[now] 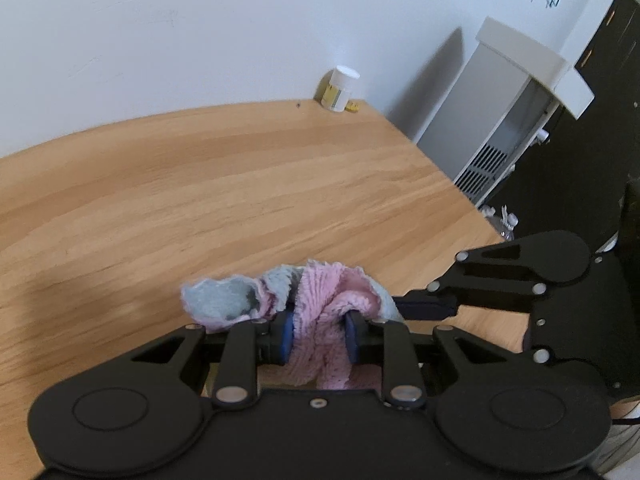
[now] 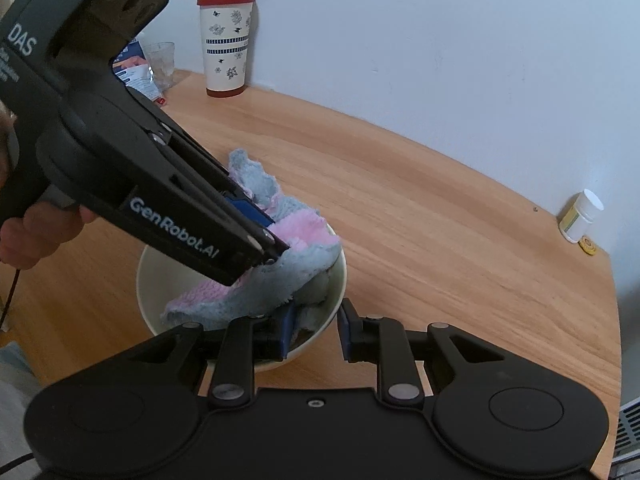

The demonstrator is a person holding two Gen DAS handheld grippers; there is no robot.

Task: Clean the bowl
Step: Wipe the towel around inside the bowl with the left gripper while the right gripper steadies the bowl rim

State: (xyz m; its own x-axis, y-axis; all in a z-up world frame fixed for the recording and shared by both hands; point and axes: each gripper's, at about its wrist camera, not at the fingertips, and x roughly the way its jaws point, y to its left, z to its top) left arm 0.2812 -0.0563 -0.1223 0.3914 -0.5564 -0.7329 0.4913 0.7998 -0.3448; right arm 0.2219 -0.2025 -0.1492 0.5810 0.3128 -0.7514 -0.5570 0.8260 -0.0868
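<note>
A white bowl [image 2: 152,292] stands on the wooden table [image 2: 440,240]. A fluffy pink and light-blue cloth [image 2: 288,276] fills it and spills over its far rim. My left gripper [image 2: 268,236] reaches in from the upper left, shut on the bunched cloth [image 1: 328,292], which shows between its blue pads [image 1: 286,338]. My right gripper [image 2: 316,334] straddles the bowl's near rim, one finger inside and one outside, shut on it. In the left wrist view the bowl is hidden under the cloth and my left gripper [image 1: 320,336]; my right gripper [image 1: 408,306] shows at the right.
A red-lidded travel mug [image 2: 226,40], a glass [image 2: 162,62] and a packet [image 2: 136,68] stand by the wall. A white pill bottle [image 2: 578,216] and a yellow tape measure [image 2: 587,245] sit in the table's far corner. A white appliance [image 1: 508,120] stands past the table's edge.
</note>
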